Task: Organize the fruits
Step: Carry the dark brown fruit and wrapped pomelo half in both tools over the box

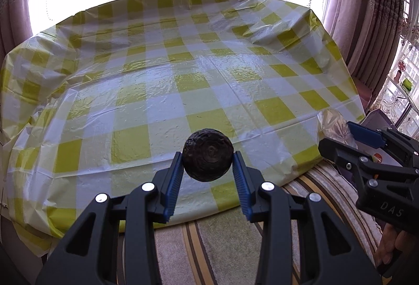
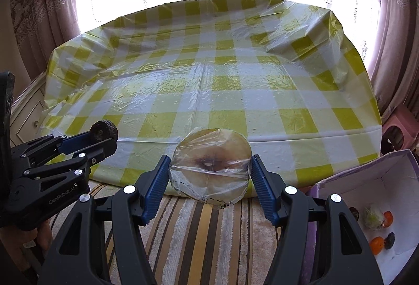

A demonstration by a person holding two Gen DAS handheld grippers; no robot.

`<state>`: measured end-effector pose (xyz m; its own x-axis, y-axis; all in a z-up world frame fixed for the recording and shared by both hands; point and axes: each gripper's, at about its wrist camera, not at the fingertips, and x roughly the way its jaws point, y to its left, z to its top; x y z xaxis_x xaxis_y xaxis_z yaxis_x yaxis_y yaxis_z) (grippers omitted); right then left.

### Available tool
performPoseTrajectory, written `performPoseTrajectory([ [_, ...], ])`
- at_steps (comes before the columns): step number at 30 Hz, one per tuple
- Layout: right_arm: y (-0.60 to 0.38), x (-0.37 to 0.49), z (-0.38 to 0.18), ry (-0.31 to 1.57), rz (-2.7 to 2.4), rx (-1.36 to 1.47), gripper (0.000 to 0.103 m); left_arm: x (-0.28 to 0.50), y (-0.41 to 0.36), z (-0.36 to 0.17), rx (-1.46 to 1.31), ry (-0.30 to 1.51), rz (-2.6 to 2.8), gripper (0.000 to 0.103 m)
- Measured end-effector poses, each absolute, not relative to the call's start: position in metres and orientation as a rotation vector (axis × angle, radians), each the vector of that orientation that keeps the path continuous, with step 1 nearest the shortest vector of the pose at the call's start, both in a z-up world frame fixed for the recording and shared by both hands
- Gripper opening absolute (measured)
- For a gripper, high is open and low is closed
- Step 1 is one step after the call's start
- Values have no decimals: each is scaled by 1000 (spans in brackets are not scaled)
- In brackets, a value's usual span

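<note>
Tilting downward side by side: left gripper (image 1: 207, 162) clamping dark avocado (image 1: 207, 154), right gripper (image 2: 209, 169) clamping wrapped fruit (image 2: 209, 167).

Both wrist views downward, sharing tablecloth (image 1: 183, 70)

Domestic living room.
Patterned curtains (image 2: 39, 4) are framing the window; a checked plastic cloth (image 1: 183, 80) is covering the table; a striped rug (image 2: 188, 232) is lying below.

Two oranges (image 2: 377, 245), two dark fruits (image 1: 207, 154), two wrapped fruits (image 2: 209, 169), one box (image 2: 371, 175)
</note>
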<state>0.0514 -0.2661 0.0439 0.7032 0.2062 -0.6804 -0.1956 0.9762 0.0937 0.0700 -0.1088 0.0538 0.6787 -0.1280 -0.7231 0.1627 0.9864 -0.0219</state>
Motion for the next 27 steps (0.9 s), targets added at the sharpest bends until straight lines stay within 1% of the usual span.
performPoseTrajectory([
  [27,-361,4,28,796,42,36,61,34,-201,50,137,784,-414,39],
])
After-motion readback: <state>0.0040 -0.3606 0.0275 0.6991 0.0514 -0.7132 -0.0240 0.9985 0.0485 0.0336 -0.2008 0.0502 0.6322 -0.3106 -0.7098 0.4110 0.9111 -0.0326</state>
